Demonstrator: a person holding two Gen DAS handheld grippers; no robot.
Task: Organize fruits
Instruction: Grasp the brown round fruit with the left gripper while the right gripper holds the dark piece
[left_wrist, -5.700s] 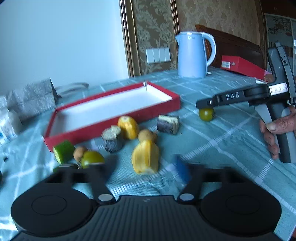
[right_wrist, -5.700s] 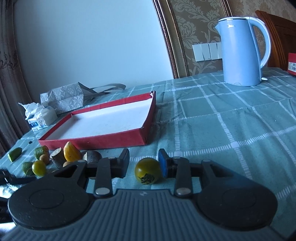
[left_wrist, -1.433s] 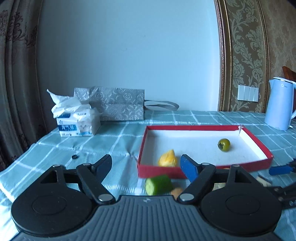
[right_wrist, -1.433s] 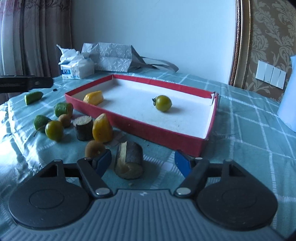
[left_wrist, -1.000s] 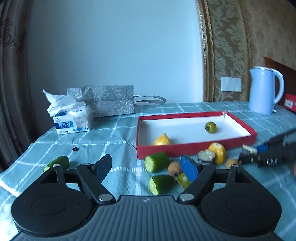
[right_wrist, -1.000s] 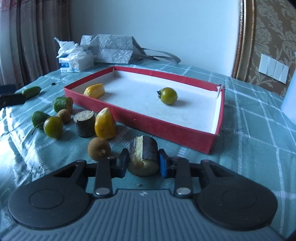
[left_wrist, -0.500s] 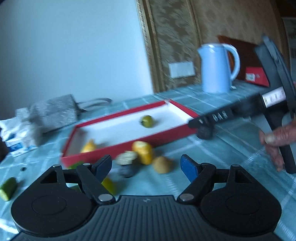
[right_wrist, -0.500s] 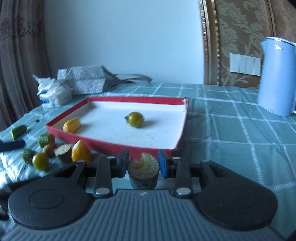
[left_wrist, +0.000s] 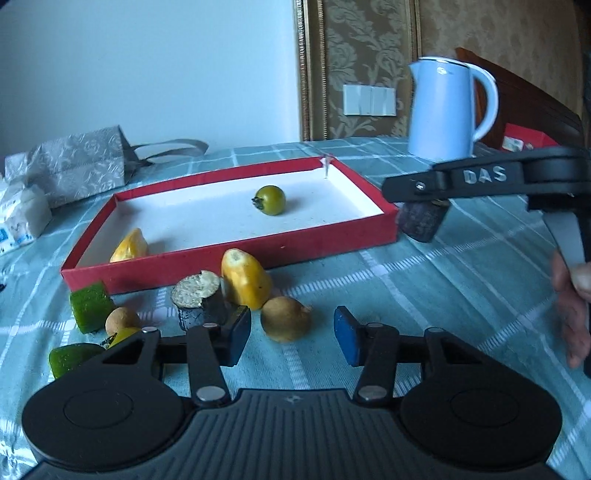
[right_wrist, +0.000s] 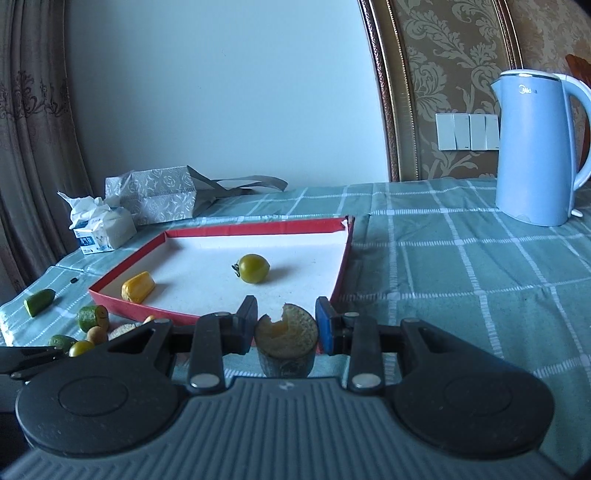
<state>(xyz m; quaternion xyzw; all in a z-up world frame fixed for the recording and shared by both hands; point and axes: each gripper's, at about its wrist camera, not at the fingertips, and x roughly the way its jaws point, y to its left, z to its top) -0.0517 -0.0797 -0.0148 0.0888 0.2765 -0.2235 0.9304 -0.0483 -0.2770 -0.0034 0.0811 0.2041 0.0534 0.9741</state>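
A counter (left_wrist: 424, 280) under checked cloth carries a red tray (left_wrist: 229, 251). Right tongs (right_wrist: 286, 328) clamp a dark-skinned fruit stub (right_wrist: 286, 345), lifted near the tray's corner for delivery. Left tongs (left_wrist: 291, 334), closing, half-open and empty, frame a brown round fruit (left_wrist: 286, 318) for pickup.

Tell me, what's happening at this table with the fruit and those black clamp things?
A person is sorting fruit pieces into a red tray with two hand-held grippers. The right gripper is clamped on a dark-skinned stub, held near the tray's corner. The left gripper has just been closing, with a small brown fruit between its fingers, not yet pinched. A green tomato and a yellow piece lie in the tray; other pieces wait on the cloth.
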